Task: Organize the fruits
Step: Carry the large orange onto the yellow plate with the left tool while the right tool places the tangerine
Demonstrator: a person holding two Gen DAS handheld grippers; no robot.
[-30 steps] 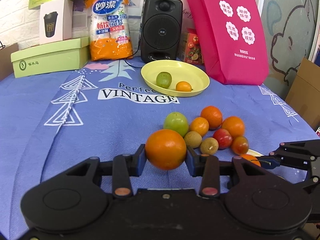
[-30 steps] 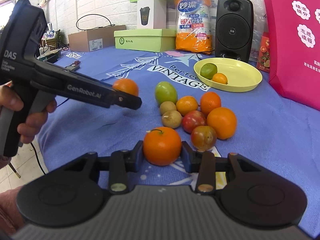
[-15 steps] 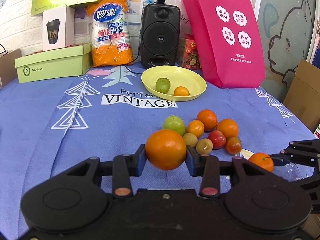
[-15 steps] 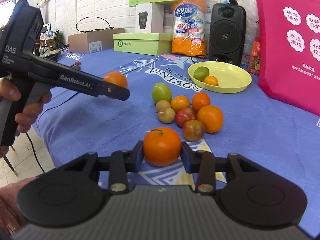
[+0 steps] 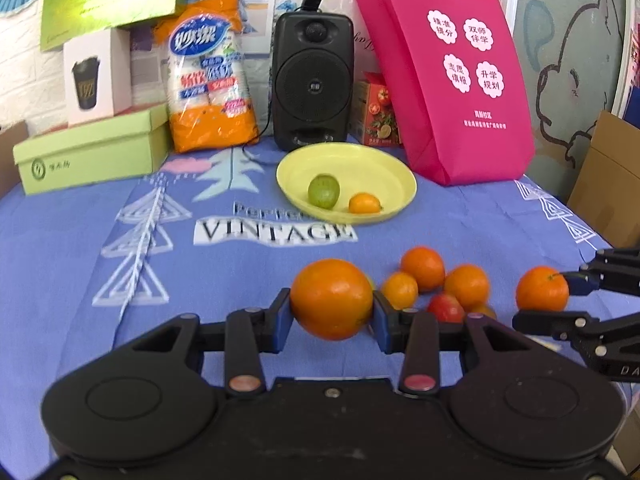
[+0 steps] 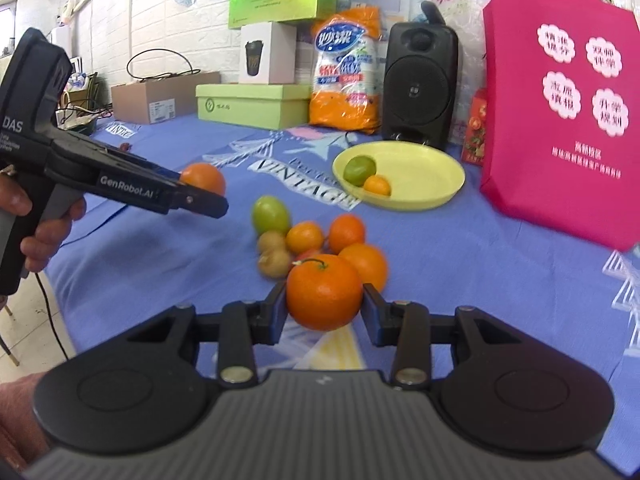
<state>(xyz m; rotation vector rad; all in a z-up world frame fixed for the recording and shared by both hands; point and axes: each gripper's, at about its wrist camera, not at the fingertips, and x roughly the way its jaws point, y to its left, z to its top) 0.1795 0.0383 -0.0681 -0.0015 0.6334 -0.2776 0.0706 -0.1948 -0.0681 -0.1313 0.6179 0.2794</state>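
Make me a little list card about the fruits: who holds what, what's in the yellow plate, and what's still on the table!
left hand-held gripper: shut on an orange
right hand-held gripper: shut on a stemmed orange
yellow plate: a green fruit, a small orange fruit
blue tablecloth: pile of mixed fruits

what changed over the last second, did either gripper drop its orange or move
Neither let go. The left gripper has risen and moved toward the yellow plate, still shut on its orange; the right gripper did likewise with its stemmed orange. The loose fruit pile and the plate's two fruits stayed put.
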